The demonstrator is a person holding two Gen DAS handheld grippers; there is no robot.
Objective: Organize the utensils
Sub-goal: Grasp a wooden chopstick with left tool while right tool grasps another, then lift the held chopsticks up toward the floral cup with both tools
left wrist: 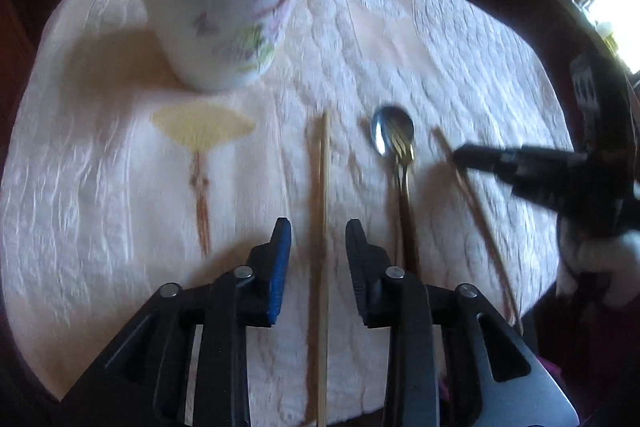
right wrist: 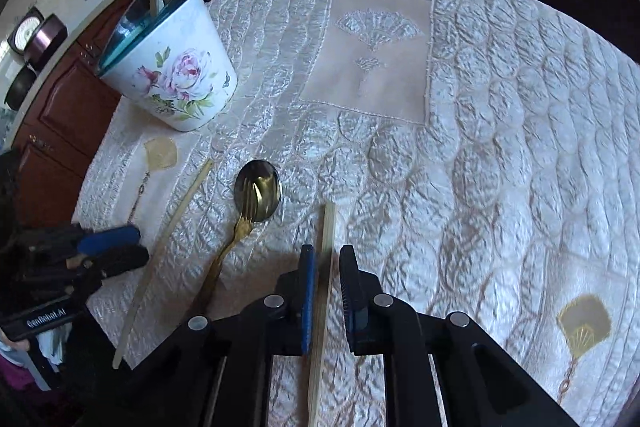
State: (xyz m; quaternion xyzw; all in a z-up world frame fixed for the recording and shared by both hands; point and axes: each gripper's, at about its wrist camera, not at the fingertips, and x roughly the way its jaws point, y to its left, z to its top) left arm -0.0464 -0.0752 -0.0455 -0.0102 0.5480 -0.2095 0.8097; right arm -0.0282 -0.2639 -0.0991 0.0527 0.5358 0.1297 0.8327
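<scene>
Left wrist view: left gripper (left wrist: 318,251) jaws half-open astride one chopstick (left wrist: 322,227), right gripper (right wrist: 328,291) nearly closed, seemingly gripping the other chopstick (right wrist: 326,267); next, lift toward the pot (left wrist: 228,7) at eleven o'clock.

We count two loose chopsticks on the cloth: one chopstick (left wrist: 322,227) on the left and a second chopstick (right wrist: 324,291) on the right. Between them lie one spoon (right wrist: 259,190) and one gold fork (right wrist: 240,227), its tines resting in the spoon's bowl. We count one floral cup (right wrist: 172,67) holding several upright sticks and utensils, their number unclear. There is one quilted tablecloth (right wrist: 480,187) and two grippers.
</scene>
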